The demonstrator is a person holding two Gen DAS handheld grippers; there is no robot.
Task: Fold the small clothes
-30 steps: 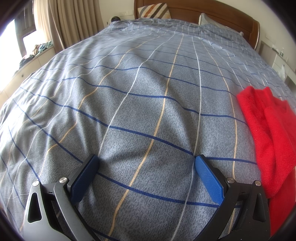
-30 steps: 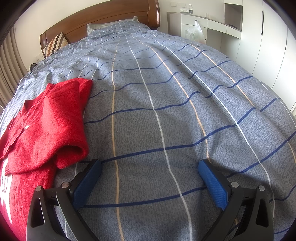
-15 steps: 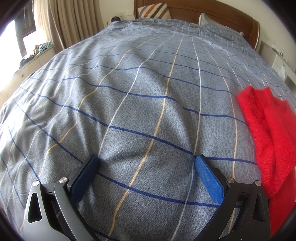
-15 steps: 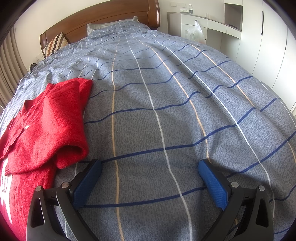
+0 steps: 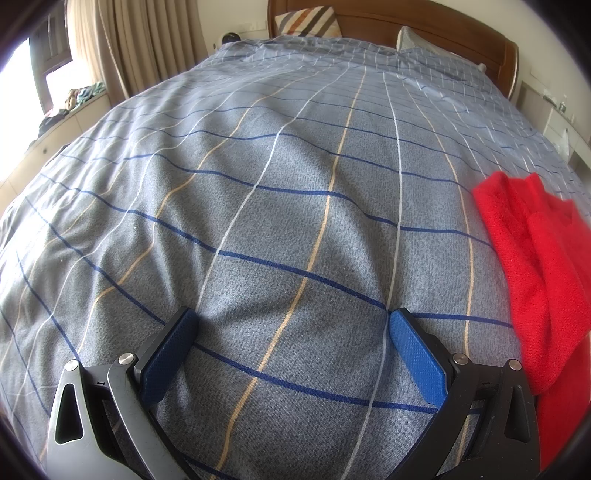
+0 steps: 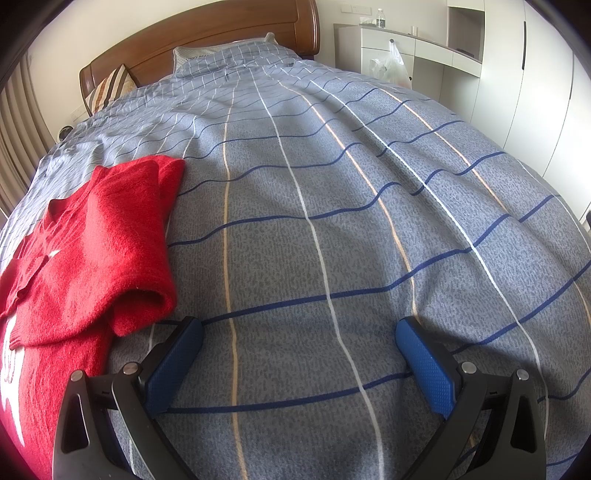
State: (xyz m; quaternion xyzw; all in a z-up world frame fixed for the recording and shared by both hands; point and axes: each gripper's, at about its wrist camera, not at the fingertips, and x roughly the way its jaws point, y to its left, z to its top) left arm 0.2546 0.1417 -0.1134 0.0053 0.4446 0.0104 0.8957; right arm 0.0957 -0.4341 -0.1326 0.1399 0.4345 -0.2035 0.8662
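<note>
- Left gripper (image 5: 291, 325): I have its jaws spread wide, nothing between them, blue pads (image 5: 415, 350) low over the bedspread (image 5: 280, 192).
- Right gripper (image 6: 299, 332): jaws spread just as wide, nothing held, also low over the same bedspread (image 6: 332, 206).
- Red sweater (image 6: 92, 243): lies on the bed between my two grippers. In the right wrist view it sits at about 9 o'clock; in the left wrist view (image 5: 532, 266) at about 3 o'clock, running down to the lower edge.
- Sweater state: a sleeve or side panel is folded over the body, its rounded cuff end just beside the right gripper's left pad (image 6: 173, 360). I cannot tell whether they touch.
- White printing shows on the sweater's front at the far left edge of the right wrist view; too cropped to read.
- Bedspread: grey-blue, crossed by dark blue, white and tan lines, gently rumpled.
- Wooden headboard (image 6: 207, 40) at 12 o'clock in both views, with a striped cushion (image 5: 306, 21) and a pillow (image 6: 221, 55) against it.
- Curtains (image 5: 140, 48) at 11 o'clock in the left wrist view, window beside them.
- White cabinets (image 6: 465, 66) at 1 to 2 o'clock in the right wrist view; a plastic bag (image 6: 391, 66) hangs off a drawer, a bottle (image 6: 380, 17) stands on top.
</note>
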